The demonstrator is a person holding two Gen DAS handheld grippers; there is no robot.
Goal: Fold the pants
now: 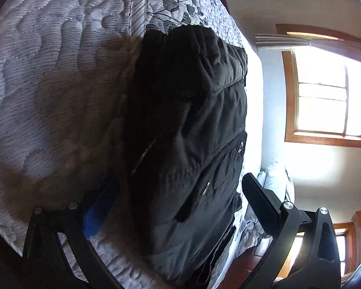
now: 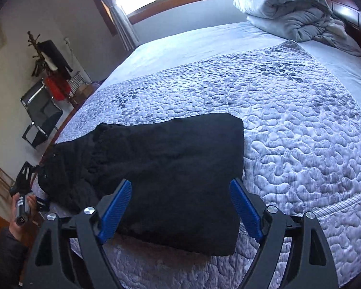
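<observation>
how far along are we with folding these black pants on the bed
Mostly done: the black pants lie in a folded stack on the quilt. Neither claw grips them: the right claw is open, the left claw wide around them. Possibly left: the rumpled waist end.

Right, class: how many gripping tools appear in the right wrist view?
2. The right tool fills the foreground, over the black pants; the left tool is at the far left edge, in a hand.

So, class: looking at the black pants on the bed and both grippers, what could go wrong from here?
1. The pants lie near the bed's edge; a tug could drag them off.
2. The waistband end is bunched, so the next fold may come out uneven.
3. The right gripper is open with cloth between its fingers; closing might snag one layer only.
</observation>
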